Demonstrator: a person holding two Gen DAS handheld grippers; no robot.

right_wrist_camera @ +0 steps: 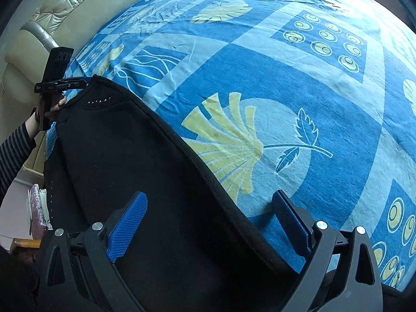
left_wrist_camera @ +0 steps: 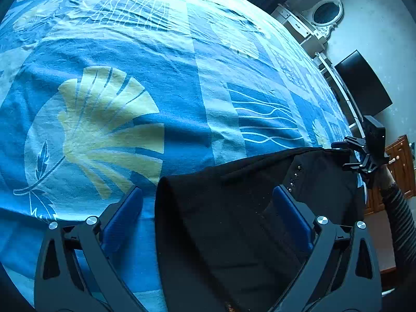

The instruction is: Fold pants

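Black pants [left_wrist_camera: 234,208] with a row of small studs are stretched between my two grippers above a blue patterned bedsheet [left_wrist_camera: 117,78]. In the left wrist view my left gripper [left_wrist_camera: 208,202] has its blue pads wide apart, with one corner of the pants' edge lying between them. My right gripper [left_wrist_camera: 348,153] shows far right at the other corner. In the right wrist view the pants [right_wrist_camera: 130,169] lie between the wide-apart blue pads of my right gripper [right_wrist_camera: 208,205]. My left gripper [right_wrist_camera: 78,82] appears at the far corner, jaws closed on the fabric edge.
The bed fills most of both views. A beige tufted headboard [right_wrist_camera: 65,5] is at the left of the right wrist view. A white dresser with an oval mirror [left_wrist_camera: 325,13], a dark monitor [left_wrist_camera: 364,83] and a wooden cabinet [left_wrist_camera: 400,166] stand beyond the bed.
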